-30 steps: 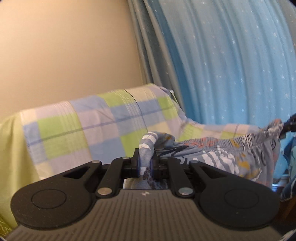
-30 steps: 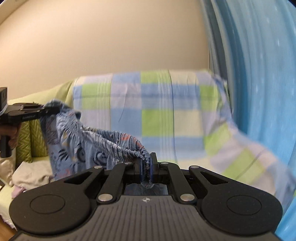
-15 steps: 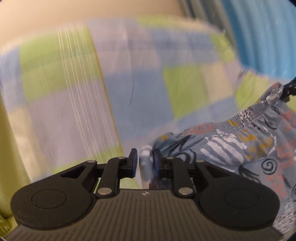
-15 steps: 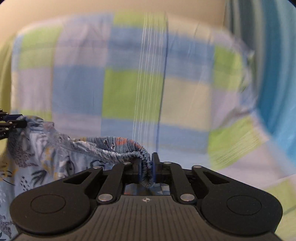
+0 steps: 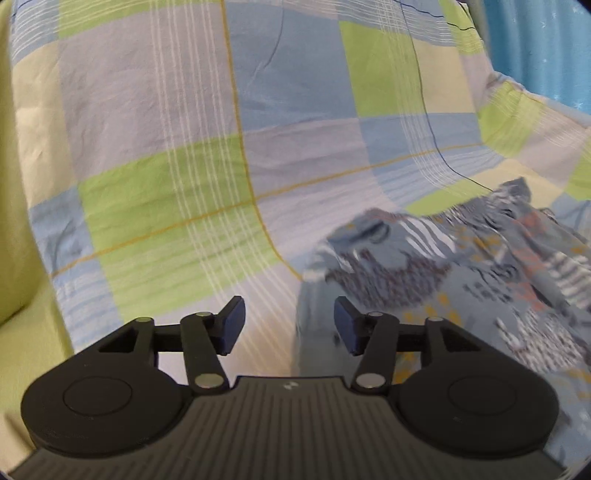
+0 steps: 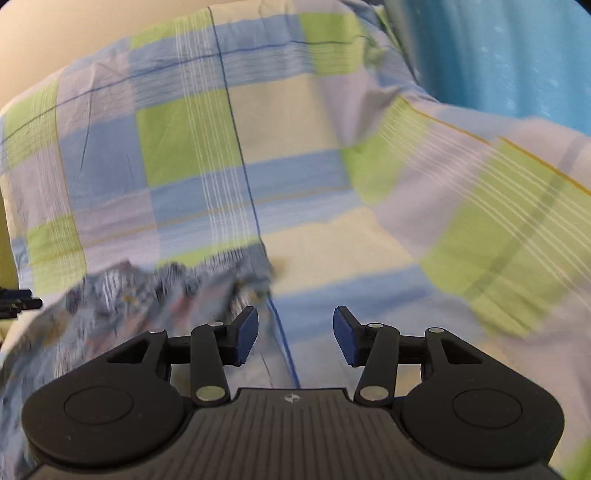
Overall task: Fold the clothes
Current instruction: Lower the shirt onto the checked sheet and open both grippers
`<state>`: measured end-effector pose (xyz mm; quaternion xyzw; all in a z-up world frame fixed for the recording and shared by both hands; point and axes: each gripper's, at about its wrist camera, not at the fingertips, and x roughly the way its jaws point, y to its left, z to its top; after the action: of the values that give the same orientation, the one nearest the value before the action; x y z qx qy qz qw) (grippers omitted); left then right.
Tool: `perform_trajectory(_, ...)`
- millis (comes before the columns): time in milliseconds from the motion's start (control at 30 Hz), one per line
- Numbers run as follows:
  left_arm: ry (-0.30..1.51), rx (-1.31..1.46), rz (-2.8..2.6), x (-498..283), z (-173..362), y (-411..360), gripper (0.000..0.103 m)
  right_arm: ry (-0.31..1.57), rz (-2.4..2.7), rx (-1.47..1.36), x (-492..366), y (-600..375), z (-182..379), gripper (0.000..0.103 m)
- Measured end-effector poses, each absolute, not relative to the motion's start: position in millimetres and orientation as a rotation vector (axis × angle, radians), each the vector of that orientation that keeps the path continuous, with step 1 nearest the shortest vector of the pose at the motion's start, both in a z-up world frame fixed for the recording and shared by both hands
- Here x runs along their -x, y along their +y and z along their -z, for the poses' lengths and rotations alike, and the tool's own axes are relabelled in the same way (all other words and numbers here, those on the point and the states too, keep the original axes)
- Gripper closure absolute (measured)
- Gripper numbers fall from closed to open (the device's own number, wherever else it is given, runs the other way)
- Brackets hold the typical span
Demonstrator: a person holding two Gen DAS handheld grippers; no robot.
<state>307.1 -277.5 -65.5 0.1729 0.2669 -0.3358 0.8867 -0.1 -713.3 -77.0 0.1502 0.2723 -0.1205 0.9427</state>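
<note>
The blue patterned shorts [image 5: 454,269] lie loose on the checked sheet, right of centre in the left wrist view, motion-blurred. My left gripper [image 5: 289,326] is open, and the cloth's left edge sits just ahead of its right finger without being clamped. In the right wrist view the same shorts [image 6: 155,295] lie at the lower left, their waistband end near the left finger. My right gripper [image 6: 295,334] is open over bare sheet with nothing between its fingers. The tip of the other gripper [image 6: 18,301] shows at the far left edge.
A blue, green and lilac checked sheet [image 5: 207,155] covers the sofa seat and backrest [image 6: 192,110]. Blue star-print curtain [image 5: 535,48] hangs at the right, and the sofa's green upholstery [image 5: 14,221] shows at the left. A beige wall [image 6: 55,29] is behind.
Both grippers, shut on the shorts' waistband a second ago, have opened and let it go. The shorts dropped onto the sheet, and both views tipped down toward the seat.
</note>
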Motion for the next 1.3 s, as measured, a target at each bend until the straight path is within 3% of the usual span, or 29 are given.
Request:
perform_trajectory(100, 0.605, -0.373, 0.716, -287, 73, -251, 0.034, 0.602, 0.206, -0.366, 34, -723, 98, 0.055)
perform_trajectory(200, 0.659, -0.398, 0.756, -266, 86, -229, 0.027, 0.596, 0.151, -0.43, 49, -723, 116, 0.055)
perform_trajectory(333, 0.71, -0.36, 0.778, -254, 97, -212, 0.026, 0.553, 0.092, -0.527, 49, -721, 127, 0.052)
perform_trajectory(367, 0.708, -0.345, 0.776, -252, 99, -209, 0.028, 0.548, 0.094, -0.536, 48, -718, 126, 0.052)
perform_trajectory(433, 0.703, -0.318, 0.783, -248, 99, -206, 0.054, 0.541, 0.114, -0.563, 53, -714, 123, 0.053)
perform_trajectory(600, 0.658, -0.363, 0.793, -231, 97, -216, 0.099, 0.54, 0.122, -0.598, 77, -677, 119, 0.053)
perform_trajectory(900, 0.631, -0.337, 0.726, -236, 81, -194, 0.102, 0.476, 0.231, -0.71, 109, -645, 125, 0.053)
perform_trajectory(967, 0.643, -0.327, 0.727, -238, 81, -190, 0.102, 0.497, 0.241, -0.733, 111, -643, 132, 0.058)
perform_trajectory(1000, 0.649, -0.325, 0.727, -238, 82, -190, 0.102, 0.506, 0.243, -0.731, 110, -640, 134, 0.069)
perform_trajectory(1067, 0.66, -0.324, 0.725, -236, 84, -192, 0.102, 0.515, 0.243, -0.699, 105, -631, 134, 0.074)
perform_trajectory(1167, 0.662, -0.327, 0.727, -231, 86, -197, 0.096, 0.539, 0.24, -0.655, 94, -625, 133, 0.086)
perform_trajectory(1200, 0.659, -0.33, 0.728, -229, 86, -199, 0.092, 0.556, 0.242, -0.65, 92, -627, 133, 0.102)
perform_trajectory(1300, 0.655, -0.344, 0.735, -225, 86, -200, 0.087, 0.571, 0.297, -0.59, 105, -636, 115, 0.103)
